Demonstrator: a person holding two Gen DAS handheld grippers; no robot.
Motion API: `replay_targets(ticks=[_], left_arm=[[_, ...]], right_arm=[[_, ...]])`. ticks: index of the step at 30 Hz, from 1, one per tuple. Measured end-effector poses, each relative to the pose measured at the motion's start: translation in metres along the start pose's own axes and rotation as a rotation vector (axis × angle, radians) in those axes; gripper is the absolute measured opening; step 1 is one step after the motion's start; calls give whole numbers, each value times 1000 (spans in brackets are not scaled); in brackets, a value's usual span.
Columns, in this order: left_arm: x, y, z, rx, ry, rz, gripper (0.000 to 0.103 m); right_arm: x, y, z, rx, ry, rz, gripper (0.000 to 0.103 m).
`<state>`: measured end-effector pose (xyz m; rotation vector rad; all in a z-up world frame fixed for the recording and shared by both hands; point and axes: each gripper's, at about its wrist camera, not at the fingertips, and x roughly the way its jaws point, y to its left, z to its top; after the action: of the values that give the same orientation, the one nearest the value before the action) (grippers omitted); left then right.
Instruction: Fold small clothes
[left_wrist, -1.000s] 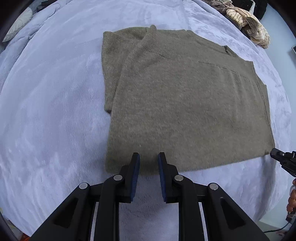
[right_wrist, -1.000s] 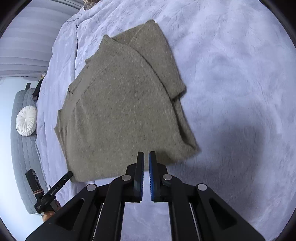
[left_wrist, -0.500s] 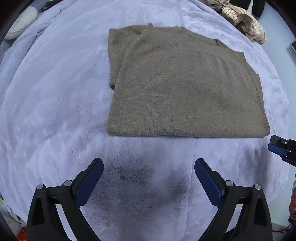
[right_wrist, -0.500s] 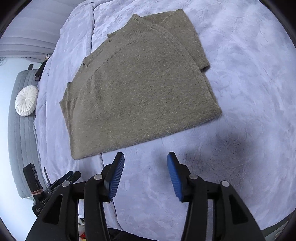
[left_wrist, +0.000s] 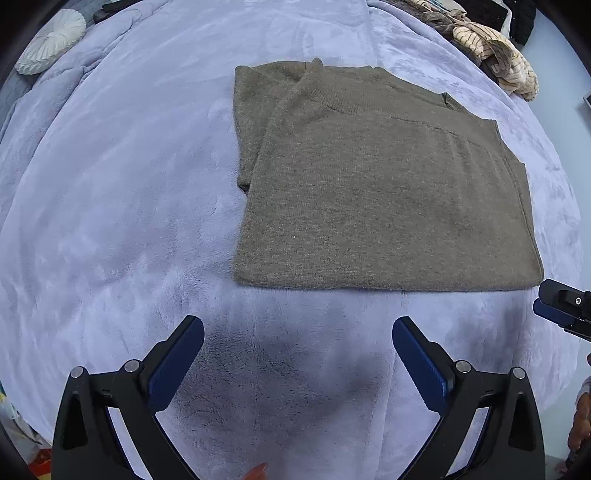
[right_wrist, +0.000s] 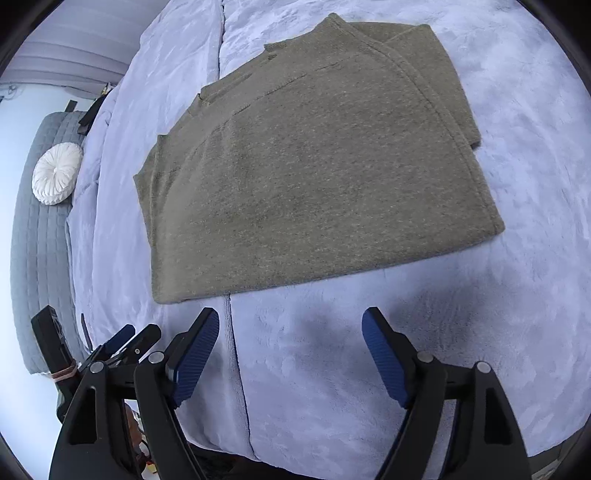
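Gaping empty, just opened: left tongs (left_wrist: 297, 334), right tongs (right_wrist: 290, 325), short of sweater (left_wrist: 388, 192) near edge

A second ago both grippers pinch the near hem of the olive sweater (left_wrist: 384, 184). Now the left gripper (left_wrist: 297, 334) stands wide, its jaws having just been opening, nothing between them, the hem lying flat toward 12 o'clock. The right gripper (right_wrist: 290, 326) has likewise just been opening, empty, drawn back off the hem, the sweater at its 12 o'clock.
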<state>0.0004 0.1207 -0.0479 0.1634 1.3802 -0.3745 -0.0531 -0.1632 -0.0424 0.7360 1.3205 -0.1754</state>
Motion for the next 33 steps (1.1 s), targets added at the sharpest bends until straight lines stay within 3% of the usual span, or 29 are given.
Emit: replay_targets(ticks=[4, 10, 15, 18, 20, 21, 22, 29, 33], left_arm=[[5, 13, 0, -40, 20, 7, 102], [16, 42, -5, -100, 47, -8, 102], [12, 68, -8, -147, 1, 8, 102], [8, 82, -10, -176, -21, 4, 102], [8, 89, -12, -188, -31, 6, 102], [7, 94, -14, -196, -38, 5, 102], [6, 97, -15, -201, -43, 5, 102], [6, 128, -22, -235, -57, 43, 102], [10, 141, -23, -247, -40, 59, 102]], right_arm=[[8, 22, 2, -53, -6, 14, 103], [32, 51, 8, -77, 55, 77, 103], [59, 87, 21, -112, 84, 123, 103], [75, 117, 37, -155, 72, 145, 92], [88, 136, 50, -178, 72, 155, 62], [95, 143, 57, -181, 74, 159, 41], [102, 150, 63, -183, 74, 161, 34], [152, 193, 106, -249, 17, 78, 33], [181, 195, 108, -236, 46, 22, 33]])
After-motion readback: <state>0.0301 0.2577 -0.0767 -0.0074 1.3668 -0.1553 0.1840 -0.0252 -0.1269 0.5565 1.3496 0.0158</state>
